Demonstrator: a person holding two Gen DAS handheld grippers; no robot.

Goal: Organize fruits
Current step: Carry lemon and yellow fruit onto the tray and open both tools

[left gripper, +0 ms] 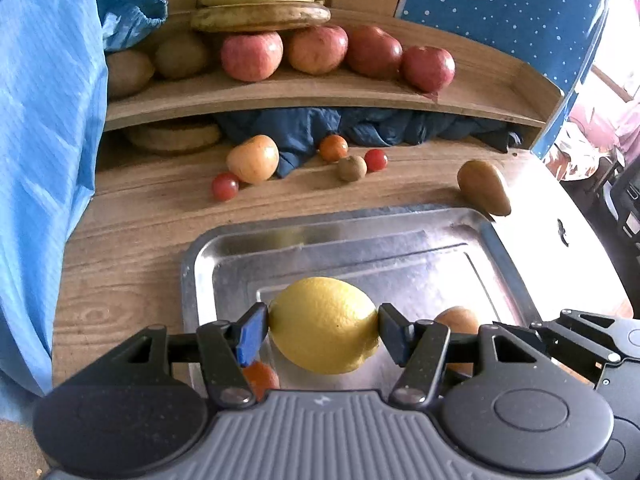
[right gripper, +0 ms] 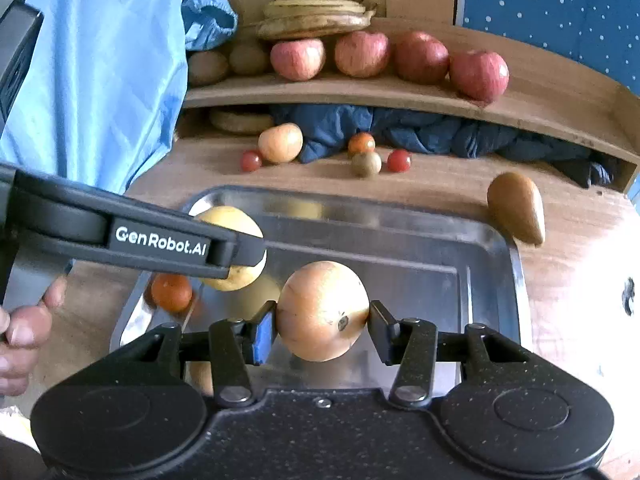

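The metal tray [left gripper: 208,264] on the wooden worktop [left gripper: 132,232] serves as the landmark. Above its near half, the left tool [left gripper: 323,328] pinches a lemon [left gripper: 324,324] across its width, both pads pressed to the peel. Just to the right of that, also over the tray, the right tool [right gripper: 322,320] pinches a pale orange round fruit [right gripper: 322,310] in the same way. Whether either fruit clears the tray floor or rests on it cannot be told from these views.

A small orange-red fruit [right gripper: 171,292] lies at the tray's near left edge; the rest of the tray floor that shows is bare.

Beyond the tray's far edge, loose fruit sits on the worktop: a pale apple [left gripper: 253,159], a small orange tomato [left gripper: 333,148], two small red tomatoes [left gripper: 225,187] [left gripper: 375,160] and a small kiwi [left gripper: 352,168]. A brown pear [left gripper: 484,188] lies at the tray's far right corner.

Further back from the tray, a raised shelf [left gripper: 280,98] carries a row of red apples [left gripper: 252,56], brown kiwis [left gripper: 182,55] to their left and bananas [left gripper: 260,6] on top. That shelf looks sorted already.

My judgement: the job is partly done. Two fruits are in hand, and about six loose pieces behind the tray are still to be placed.
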